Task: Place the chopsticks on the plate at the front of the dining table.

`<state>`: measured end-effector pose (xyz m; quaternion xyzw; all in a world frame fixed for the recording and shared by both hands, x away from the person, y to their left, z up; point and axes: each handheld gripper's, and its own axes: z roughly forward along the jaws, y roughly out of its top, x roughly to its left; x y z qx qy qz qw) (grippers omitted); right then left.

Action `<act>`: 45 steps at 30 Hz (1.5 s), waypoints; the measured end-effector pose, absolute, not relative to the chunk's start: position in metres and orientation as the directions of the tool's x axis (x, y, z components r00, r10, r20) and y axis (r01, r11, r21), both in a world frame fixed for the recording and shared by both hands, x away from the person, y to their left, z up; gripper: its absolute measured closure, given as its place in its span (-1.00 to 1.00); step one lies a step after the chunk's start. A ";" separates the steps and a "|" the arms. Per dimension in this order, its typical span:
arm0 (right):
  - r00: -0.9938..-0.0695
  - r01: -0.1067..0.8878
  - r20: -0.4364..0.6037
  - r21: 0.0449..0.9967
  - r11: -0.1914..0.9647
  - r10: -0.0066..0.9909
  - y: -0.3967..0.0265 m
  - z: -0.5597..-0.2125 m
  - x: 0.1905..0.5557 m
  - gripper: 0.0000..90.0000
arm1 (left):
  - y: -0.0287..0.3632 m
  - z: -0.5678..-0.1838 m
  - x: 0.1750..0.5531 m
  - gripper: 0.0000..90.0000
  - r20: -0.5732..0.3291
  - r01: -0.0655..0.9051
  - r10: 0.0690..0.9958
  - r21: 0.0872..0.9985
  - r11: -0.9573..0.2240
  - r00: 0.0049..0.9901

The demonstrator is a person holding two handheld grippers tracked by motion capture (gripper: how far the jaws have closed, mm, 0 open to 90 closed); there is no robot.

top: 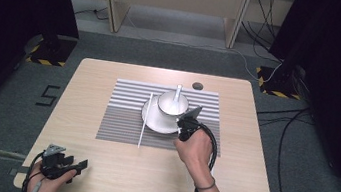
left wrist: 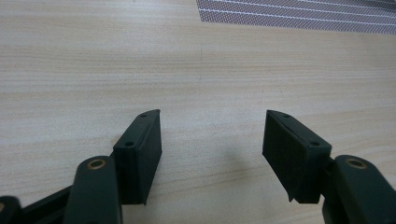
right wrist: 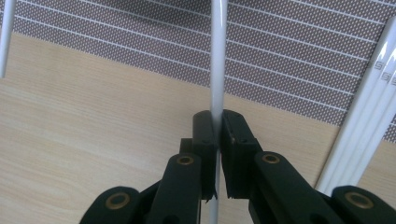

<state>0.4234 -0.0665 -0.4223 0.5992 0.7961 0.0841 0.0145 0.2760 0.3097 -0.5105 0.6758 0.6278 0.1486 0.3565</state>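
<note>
Pale wooden desk point(top: 98, 166), striped grey placemat point(top: 119, 119). Right gripper point(right wrist: 217, 140) fingers clamp thin white saucer rim point(right wrist: 217, 56), apparently to lift; left gripper point(left wrist: 212, 135) fingers wide, idle.

Materials we noted

We saw a matt pale-wood table point(top: 98, 166), a woven striped mat point(top: 119, 119), glossy white ceramic cup point(top: 172, 104) and saucer point(top: 155, 119).
</note>
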 end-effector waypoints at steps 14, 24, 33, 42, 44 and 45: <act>-0.295 0.948 0.090 0.151 0.280 0.951 -0.057 -0.423 0.422 0.89 | 0.310 -0.510 0.276 -0.17 -0.248 0.743 0.954 0.668 0.043 0.168; -0.306 0.945 0.095 0.152 0.290 0.947 -0.049 -0.424 0.422 0.89 | 0.310 -0.510 0.276 -0.17 -0.246 0.743 0.954 0.668 0.041 0.169; -0.318 0.941 0.097 0.154 0.302 0.943 -0.043 -0.424 0.423 0.89 | 0.310 -0.510 0.276 -0.17 -0.247 0.743 0.954 0.668 0.041 0.169; -0.322 0.940 0.100 0.154 0.305 0.941 -0.036 -0.424 0.424 0.89 | 0.310 -0.510 0.276 -0.17 -0.248 0.743 0.954 0.668 0.041 0.170; -0.325 0.939 0.101 0.155 0.308 0.940 -0.035 -0.424 0.425 0.89 | 0.310 -0.510 0.276 -0.17 -0.248 0.743 0.954 0.668 0.041 0.170; -0.324 0.939 0.100 0.154 0.307 0.941 -0.034 -0.424 0.425 0.89 | 0.310 -0.510 0.276 -0.17 -0.248 0.743 0.954 0.668 0.042 0.170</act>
